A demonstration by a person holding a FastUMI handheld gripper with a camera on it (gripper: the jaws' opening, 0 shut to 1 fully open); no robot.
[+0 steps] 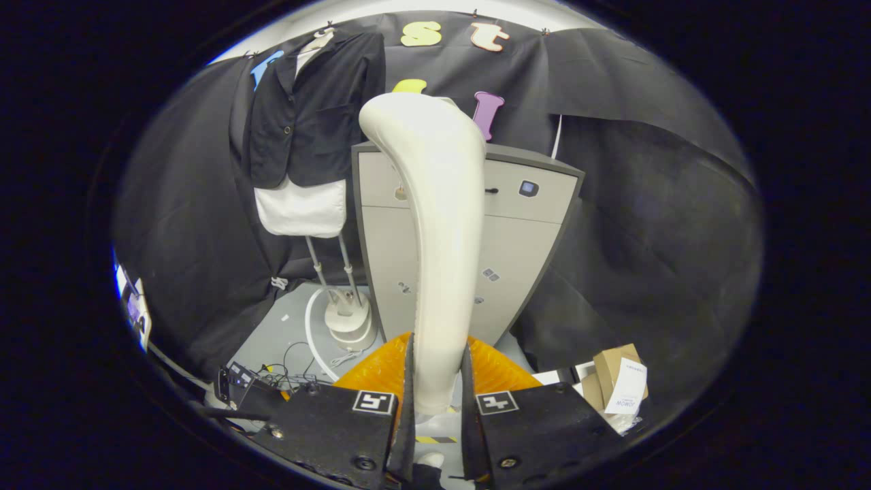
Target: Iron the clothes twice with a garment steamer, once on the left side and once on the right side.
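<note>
Gripper view showed the gripper (pixel 437 395) clamped on the cream-white, smooth plastic handle of the garment steamer (pixel 442 238), both fingers pressing its lower end from either side. The handle's long axis ran straight up and away from the fingers, curving slightly at its top, where the head pointed away from the camera. The clothes, a black button-front jacket over a white garment (pixel 309 129) on a hanger, hung up and to the left of the steamer handle, well apart from it, so by my reading the coming move would carry the head leftward and forward to the fabric. Below the jacket stood the steamer's white round base with two thin poles (pixel 348 316), its hose looping on the grey floor. Directly behind the handle rose a grey cabinet with drawers (pixel 517 224), which looked like the nearest thing to avoid. An orange ribbed object (pixel 381 371) lay just beyond the fingers, and brown cardboard boxes (pixel 616 381) sat to the handle's lower right.
</note>
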